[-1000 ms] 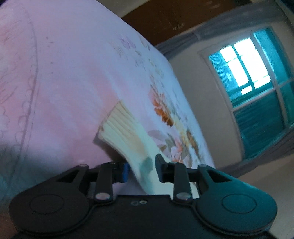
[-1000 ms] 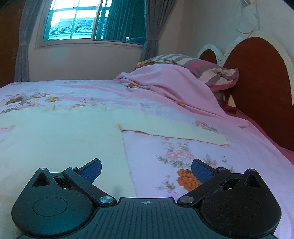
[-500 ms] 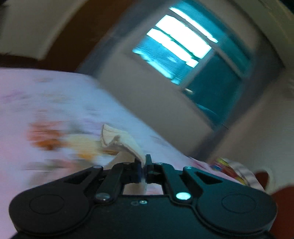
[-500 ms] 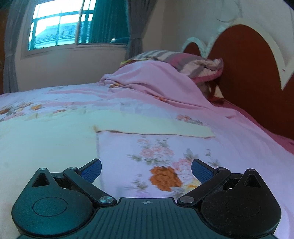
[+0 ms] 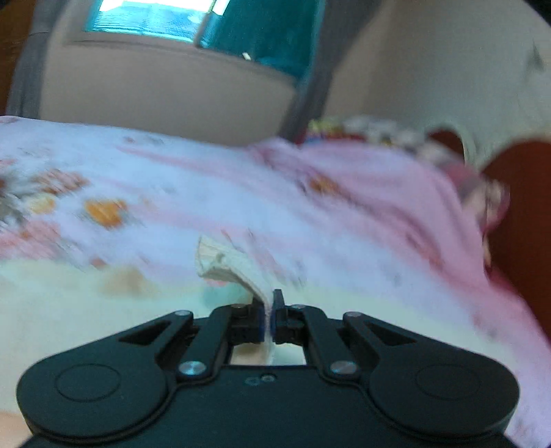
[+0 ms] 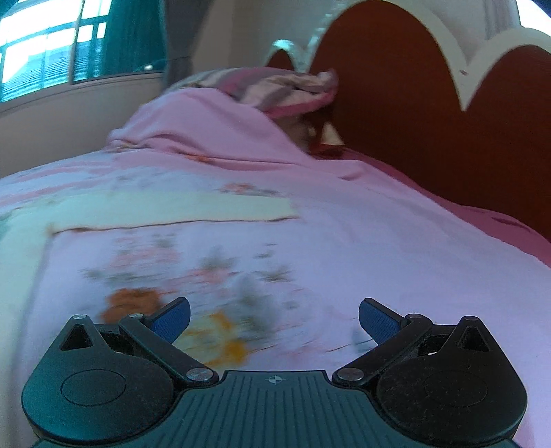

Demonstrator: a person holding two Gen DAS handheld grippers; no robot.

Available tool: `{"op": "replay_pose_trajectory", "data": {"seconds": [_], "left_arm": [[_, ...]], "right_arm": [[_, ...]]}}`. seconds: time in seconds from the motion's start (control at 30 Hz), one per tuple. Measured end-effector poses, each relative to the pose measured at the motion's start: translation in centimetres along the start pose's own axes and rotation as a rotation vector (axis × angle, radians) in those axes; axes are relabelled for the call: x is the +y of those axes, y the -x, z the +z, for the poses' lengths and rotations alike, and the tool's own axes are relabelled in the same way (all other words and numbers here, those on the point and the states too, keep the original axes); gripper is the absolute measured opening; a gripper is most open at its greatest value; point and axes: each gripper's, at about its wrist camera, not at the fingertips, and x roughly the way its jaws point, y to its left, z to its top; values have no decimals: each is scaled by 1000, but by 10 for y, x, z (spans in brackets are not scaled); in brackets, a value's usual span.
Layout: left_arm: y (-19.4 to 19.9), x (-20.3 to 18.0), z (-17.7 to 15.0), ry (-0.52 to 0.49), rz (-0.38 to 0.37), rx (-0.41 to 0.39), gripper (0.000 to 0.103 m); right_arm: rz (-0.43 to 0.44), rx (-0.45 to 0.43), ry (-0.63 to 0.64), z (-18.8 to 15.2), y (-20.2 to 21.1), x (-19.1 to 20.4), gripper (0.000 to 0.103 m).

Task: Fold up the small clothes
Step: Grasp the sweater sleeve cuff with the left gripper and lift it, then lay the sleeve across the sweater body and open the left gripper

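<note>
A pale cream garment lies flat on the pink floral bedsheet. In the left wrist view my left gripper is shut on the ribbed cuff of one sleeve, which sticks up past the fingertips above the garment's body. In the right wrist view my right gripper is open and empty, low over the sheet. The garment's other sleeve lies stretched out ahead of it, and the body edge is at the left.
A bunched pink blanket and a striped pillow lie at the head of the bed. A brown and white headboard rises at the right. A window with teal curtains is on the far wall.
My left gripper closed on the sleeve cuff, lifted it and swung it towards the garment's body. My right gripper stayed open and shifted right, away from the body.
</note>
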Motion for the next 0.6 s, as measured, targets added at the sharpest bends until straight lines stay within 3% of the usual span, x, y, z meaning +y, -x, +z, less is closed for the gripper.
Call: {"op": "replay_pose_trajectory", "data": {"seconds": [0.17,0.3,0.47,0.57,0.6], "left_arm": [[-22,-23,-25,-123,73,57,0],[-34,-36,-26,-188,82,69,15],[-39,-53,-25,-247,71,81,23],[-36,-63,-29,-263,35,80,51],[-35,-66,-30,-268,11,79,64]], "right_arm": [[-79,-24,-65,6,-17,-36,103],[-104,-30,-103,10,-25,-51,103],[-117,-40,-130,15,-29,-57,103],[-120,-43,-139,18,-29,-57,103],[-120,-41,-137,18,-28,-57,103]]}}
